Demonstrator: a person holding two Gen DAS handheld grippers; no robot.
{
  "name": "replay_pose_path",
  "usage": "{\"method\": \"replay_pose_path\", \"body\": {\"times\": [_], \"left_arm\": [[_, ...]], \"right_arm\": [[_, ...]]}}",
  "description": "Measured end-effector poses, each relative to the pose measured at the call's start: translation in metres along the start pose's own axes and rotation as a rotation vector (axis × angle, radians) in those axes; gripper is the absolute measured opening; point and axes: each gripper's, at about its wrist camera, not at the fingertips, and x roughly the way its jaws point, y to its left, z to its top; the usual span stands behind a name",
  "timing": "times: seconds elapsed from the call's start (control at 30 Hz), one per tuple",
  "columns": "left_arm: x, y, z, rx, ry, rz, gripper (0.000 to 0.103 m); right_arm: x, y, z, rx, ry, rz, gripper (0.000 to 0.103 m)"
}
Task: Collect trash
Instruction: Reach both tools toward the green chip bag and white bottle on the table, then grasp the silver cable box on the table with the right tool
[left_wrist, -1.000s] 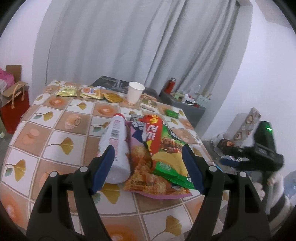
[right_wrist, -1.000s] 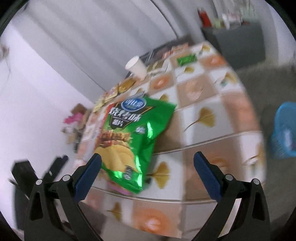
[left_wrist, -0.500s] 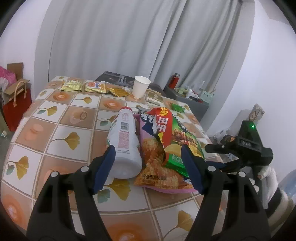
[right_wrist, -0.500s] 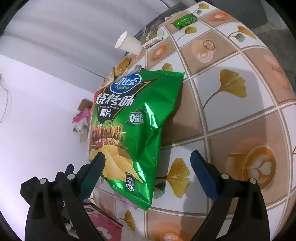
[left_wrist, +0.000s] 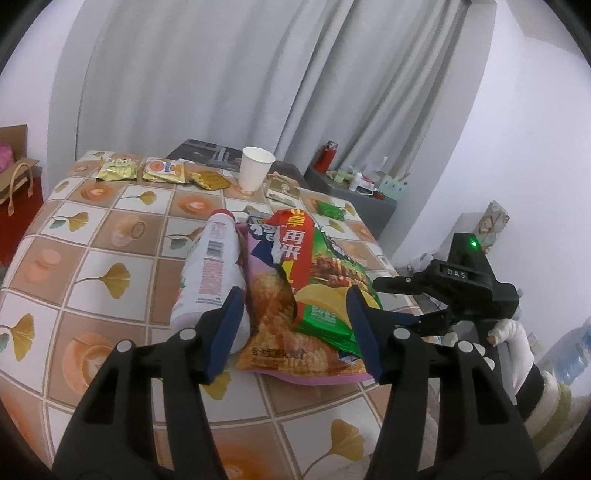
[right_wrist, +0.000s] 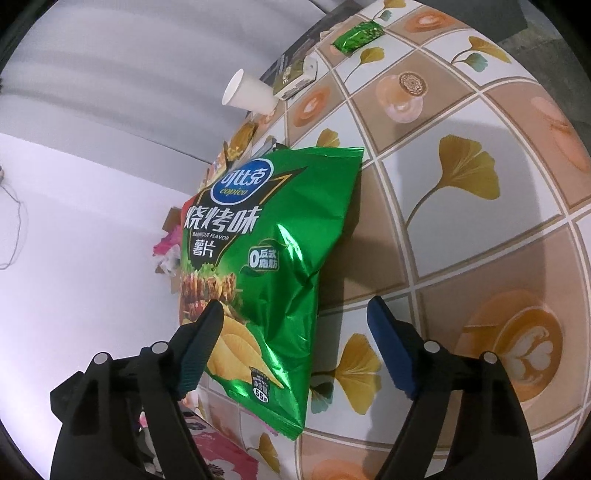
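Trash collection barely begun; nothing is held.

Both the left claw (left_wrist: 291, 332) and right claw (right_wrist: 295, 354) are spread wide, empty; the green chip bag (right_wrist: 266, 266), white bottle (left_wrist: 210, 273) and paper cup (left_wrist: 256, 168) are left on the worktop (left_wrist: 92, 258).

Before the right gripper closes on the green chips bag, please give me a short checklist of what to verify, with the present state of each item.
1. Right gripper open: ok, its jaws stand wide apart.
2. Shiny green foil chips bag between its blue fingers: ok, the lower part of the bag lies in the gap.
3. Fingers touching the bag: cannot tell, the left finger overlaps it only in the image.
4. Left gripper clear of the green bag: not ok, it is open over the same pile, above the torn orange snack bag.
5. White plastic bottle apart from the pile: not ok, it lies against it.
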Motion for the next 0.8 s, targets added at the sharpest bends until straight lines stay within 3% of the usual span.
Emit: {"method": "replay_pose_path", "body": {"times": [0.27, 0.5, 0.6, 0.8], "left_arm": [[0.001, 0.010, 0.004, -0.017, -0.002, 0.030, 0.054], [0.006, 0.015, 0.008, -0.025, -0.003, 0.037, 0.054], [0.008, 0.018, 0.010, -0.029, -0.008, 0.042, 0.054], [0.011, 0.024, 0.013, -0.051, -0.009, 0.040, 0.054]], "right_arm": [[-0.026, 0.005, 0.004, -0.071, -0.055, -0.064, 0.078], [-0.043, 0.057, 0.052, -0.242, -0.074, -0.149, 0.079], [-0.026, 0.097, 0.078, -0.363, -0.042, -0.208, 0.089], [0.063, 0.156, 0.118, -0.534, 0.148, -0.354, 0.090]]}}
